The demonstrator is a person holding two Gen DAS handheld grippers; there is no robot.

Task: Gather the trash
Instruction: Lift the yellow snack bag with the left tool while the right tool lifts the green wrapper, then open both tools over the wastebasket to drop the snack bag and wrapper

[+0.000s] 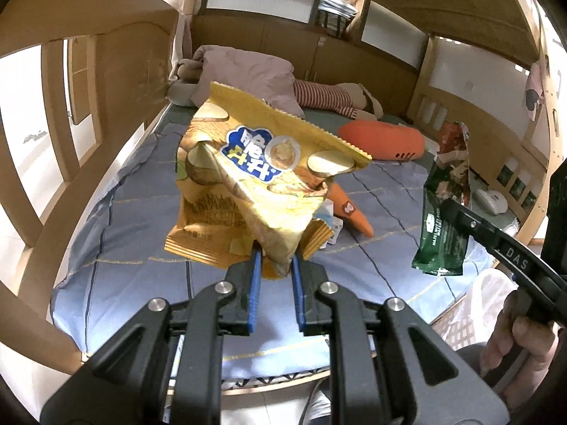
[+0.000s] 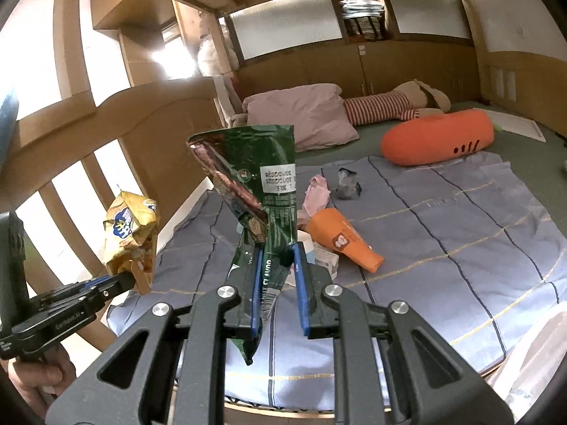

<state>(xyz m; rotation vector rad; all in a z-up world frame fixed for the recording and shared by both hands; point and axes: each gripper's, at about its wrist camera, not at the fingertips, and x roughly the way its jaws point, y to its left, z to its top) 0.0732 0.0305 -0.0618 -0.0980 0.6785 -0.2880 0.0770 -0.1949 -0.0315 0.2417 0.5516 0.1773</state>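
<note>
Fingers of 2 grippers pinch 1 yellow chip bag (image 1: 248,180) and 1 green wrapper (image 2: 258,191).

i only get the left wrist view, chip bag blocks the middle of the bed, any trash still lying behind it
Observer: Yes. The right wrist view shows a crumpled pink wrapper lying on the blue quilt.
Operator: anything else near it
Observer: A dark crinkled wrapper sits just right of the pink one.
Operator: is the right gripper's grip on the green bag solid
Observer: The right gripper is shut on the green wafer bag at its lower part; the bag's bottom end hangs below the fingers.
</note>
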